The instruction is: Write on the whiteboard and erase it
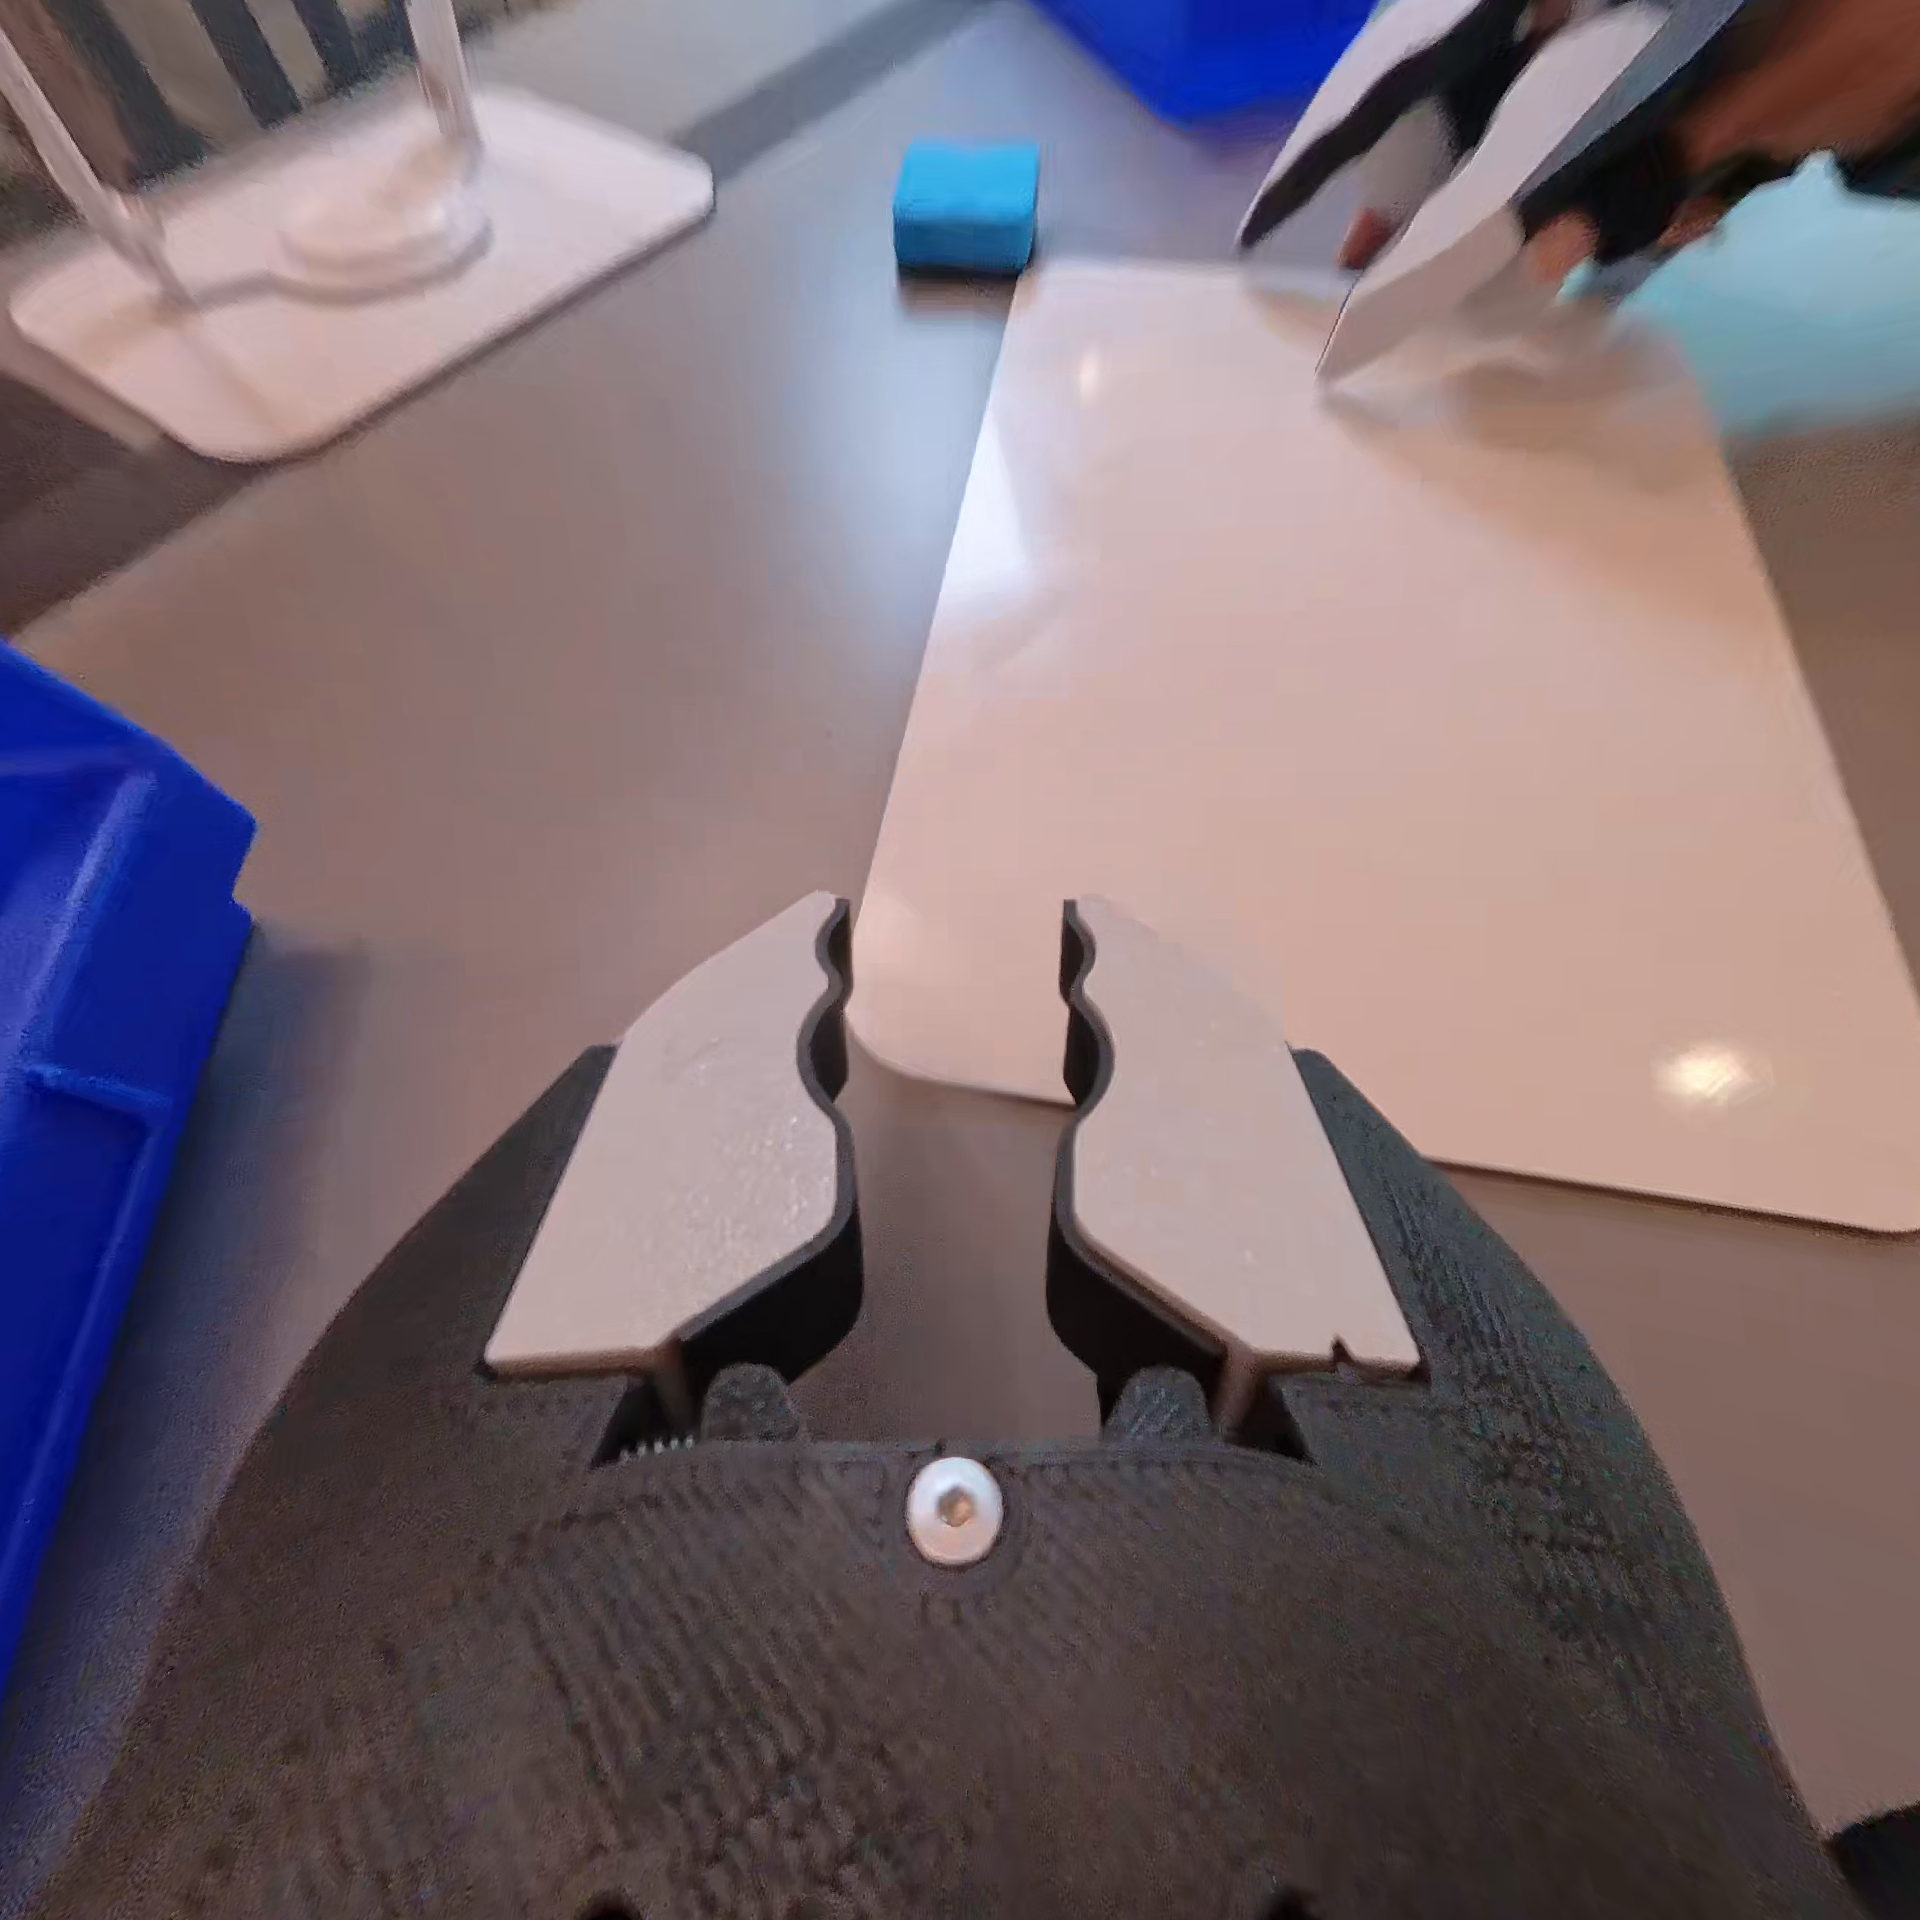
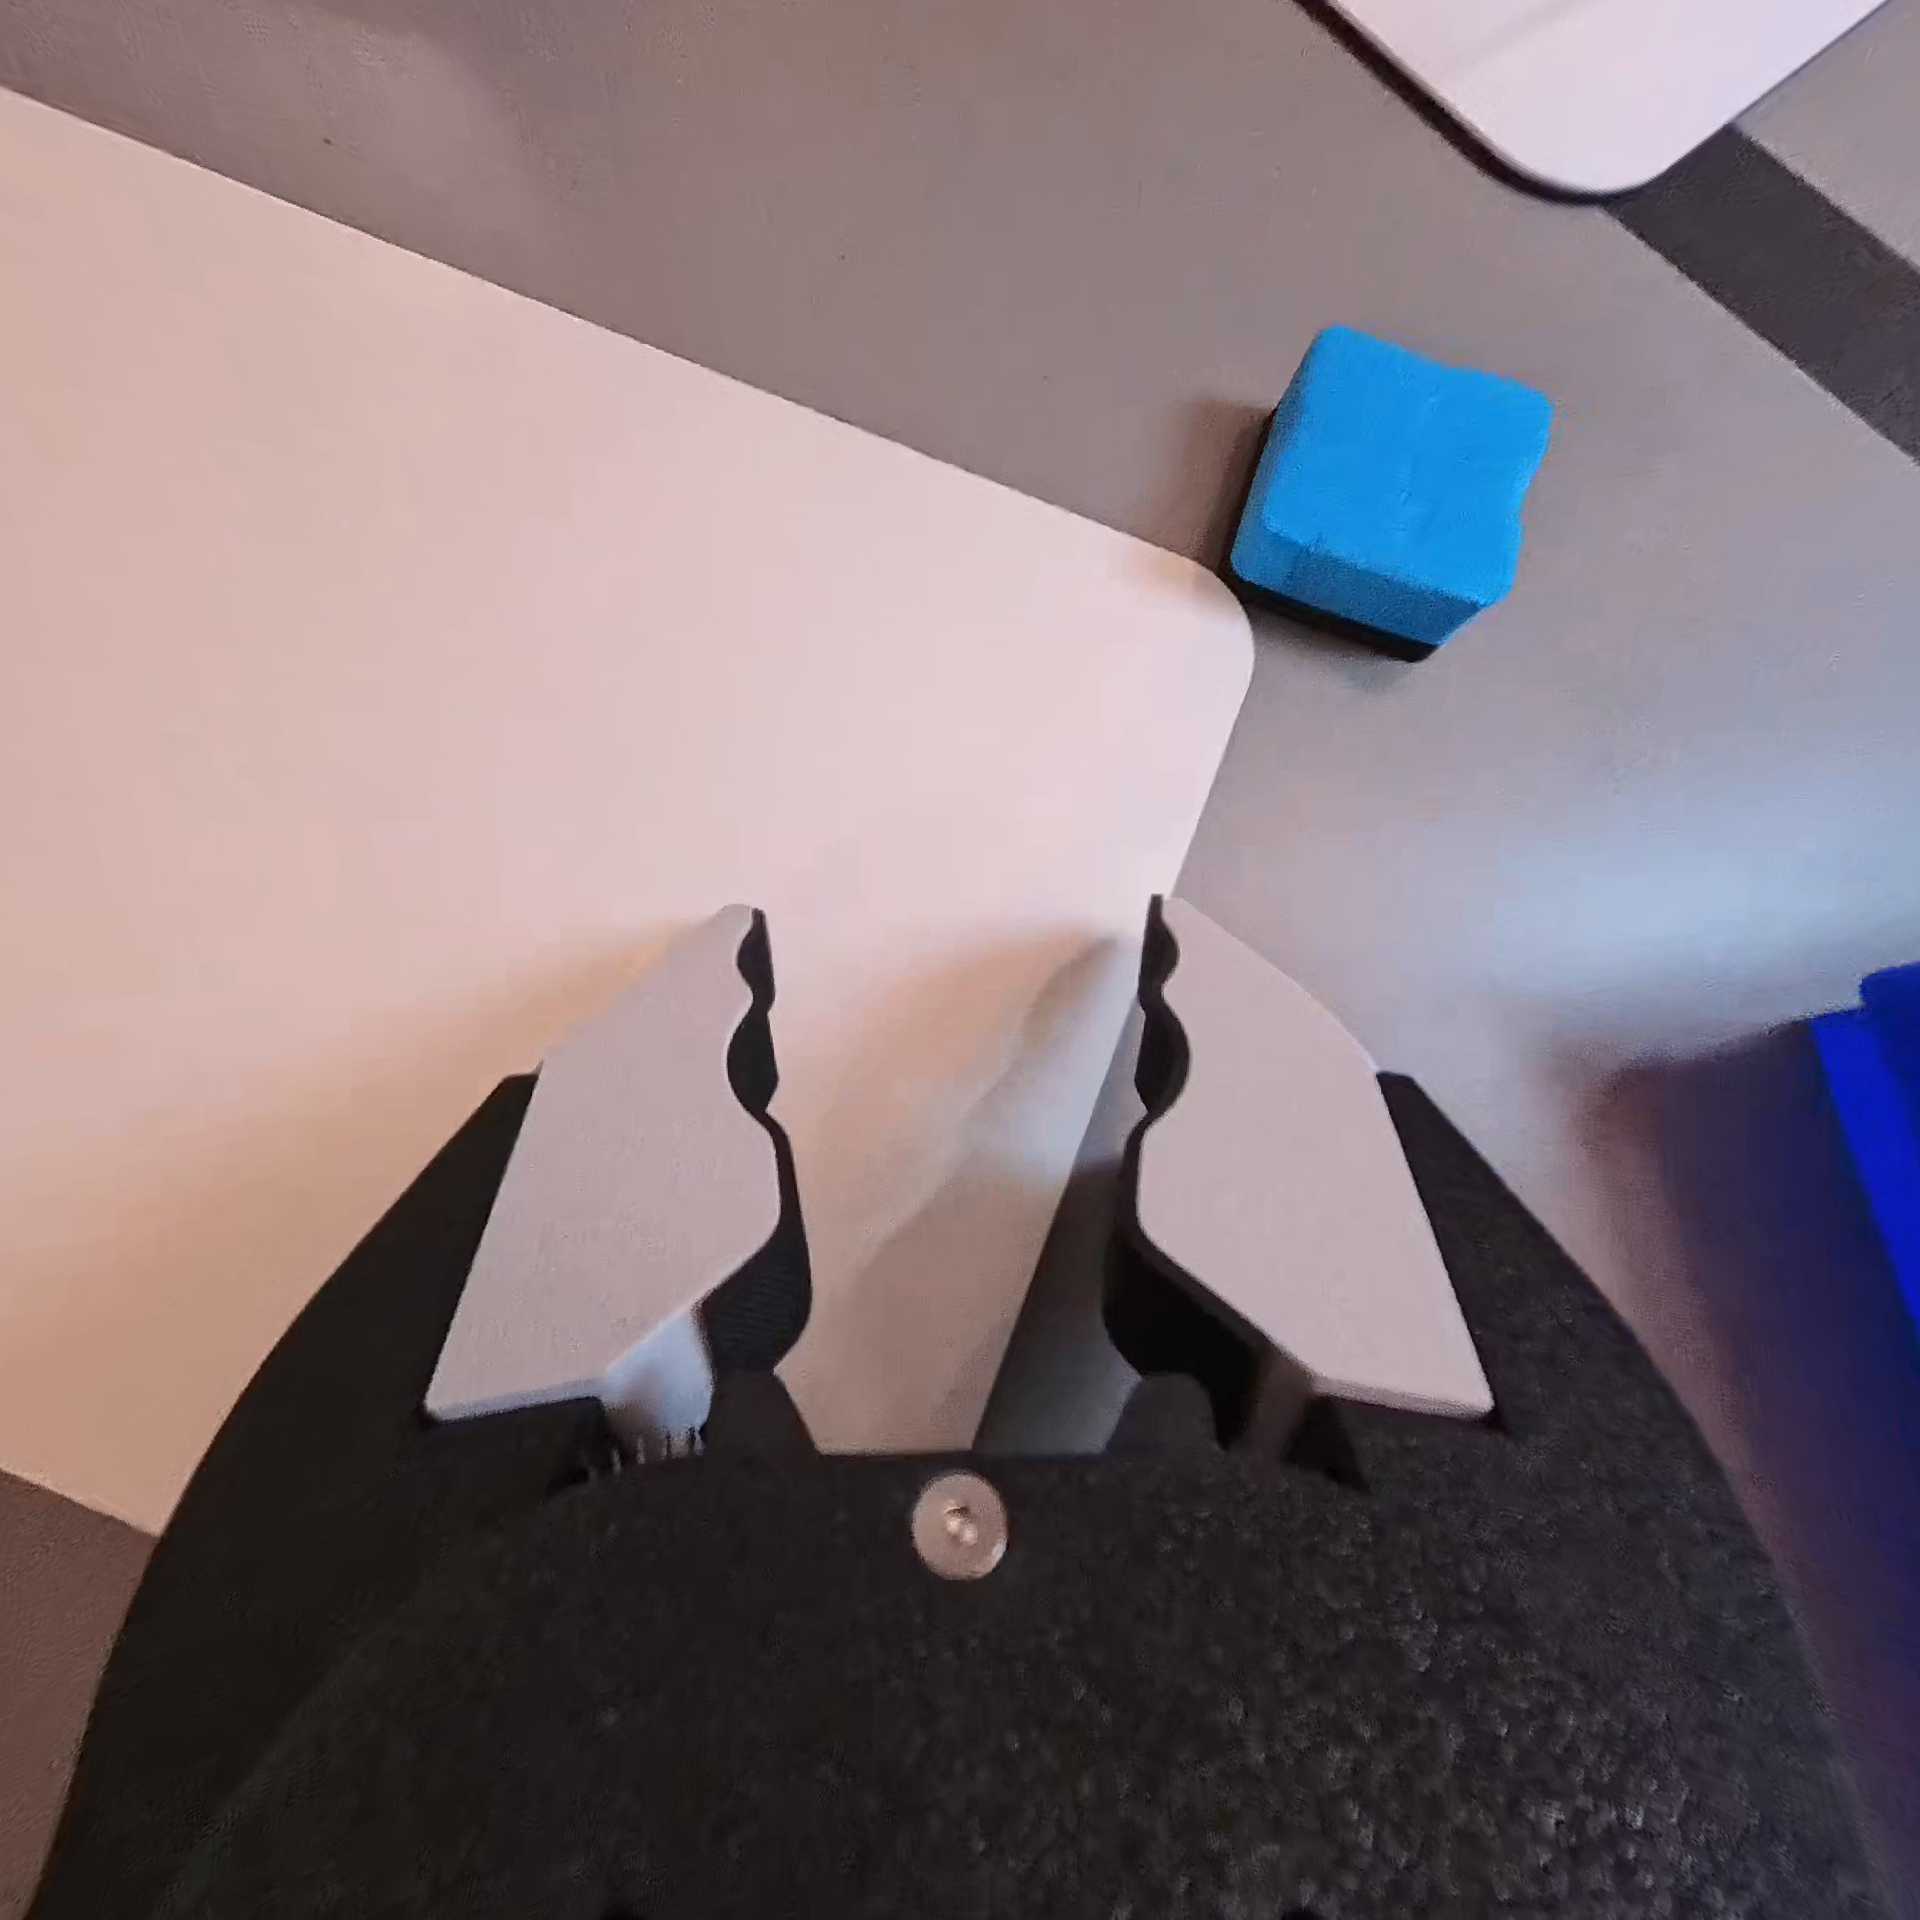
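Both grippers' jaws gape bare over the whiteboard point(image 2: 520, 623); the blurred blue bin point(image 1: 104, 1039) is cut off.

No writing, label, brand, number or sign can be read anywhere. The flat white whiteboard point(image 2: 520, 623) bears no marks.

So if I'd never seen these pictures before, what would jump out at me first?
Probably the big white whiteboard lying flat on the grey table, with nothing written on it that shows. Next, the bright blue eraser sitting on the table just past the board's rounded corner. Then the two grippers: the left gripper open and empty over the board's near corner, and the right gripper open and empty above the board near the eraser.
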The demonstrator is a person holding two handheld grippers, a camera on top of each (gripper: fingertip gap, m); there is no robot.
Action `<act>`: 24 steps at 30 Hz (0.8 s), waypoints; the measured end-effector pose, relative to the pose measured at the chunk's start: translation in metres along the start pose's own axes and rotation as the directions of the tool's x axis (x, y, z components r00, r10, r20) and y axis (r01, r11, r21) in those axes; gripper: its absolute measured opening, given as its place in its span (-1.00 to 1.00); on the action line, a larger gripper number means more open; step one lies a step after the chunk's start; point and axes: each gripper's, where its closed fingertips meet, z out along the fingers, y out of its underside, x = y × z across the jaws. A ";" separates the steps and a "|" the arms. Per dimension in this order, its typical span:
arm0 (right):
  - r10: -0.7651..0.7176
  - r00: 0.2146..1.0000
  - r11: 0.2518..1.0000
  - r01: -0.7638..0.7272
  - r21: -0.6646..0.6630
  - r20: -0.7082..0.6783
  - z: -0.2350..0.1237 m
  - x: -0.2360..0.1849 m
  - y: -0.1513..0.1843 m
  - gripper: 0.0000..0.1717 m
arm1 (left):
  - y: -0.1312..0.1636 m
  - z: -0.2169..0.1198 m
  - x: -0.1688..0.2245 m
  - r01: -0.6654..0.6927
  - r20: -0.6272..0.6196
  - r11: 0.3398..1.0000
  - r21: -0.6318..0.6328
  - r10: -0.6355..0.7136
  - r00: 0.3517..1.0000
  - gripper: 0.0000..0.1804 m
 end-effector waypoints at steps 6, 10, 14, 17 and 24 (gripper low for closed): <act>-0.010 0.999 0.994 0.014 -0.107 0.036 -0.008 -0.001 0.011 -0.24 | 0.033 0.010 0.001 0.066 -0.105 0.965 -0.254 -0.095 0.990 -0.52; -0.002 0.998 0.988 0.011 -0.155 0.056 -0.010 -0.006 0.017 -0.26 | 0.034 0.009 0.003 0.037 -0.139 0.946 -0.323 -0.087 0.986 -0.59; 0.004 0.997 0.987 0.008 -0.162 0.072 -0.013 -0.010 0.019 -0.30 | 0.034 0.009 0.019 0.005 -0.212 0.942 -0.337 -0.081 0.974 -0.68; 0.004 0.999 0.989 0.004 -0.150 0.050 -0.013 -0.005 0.019 -0.32 | 0.035 0.009 0.023 -0.022 -0.211 0.957 -0.289 -0.041 0.977 -0.71; -0.174 0.979 0.973 0.187 0.136 -0.104 -0.012 -0.002 -0.027 -0.33 | 0.003 -0.002 0.015 -0.105 -0.134 0.994 0.012 0.106 0.985 -0.79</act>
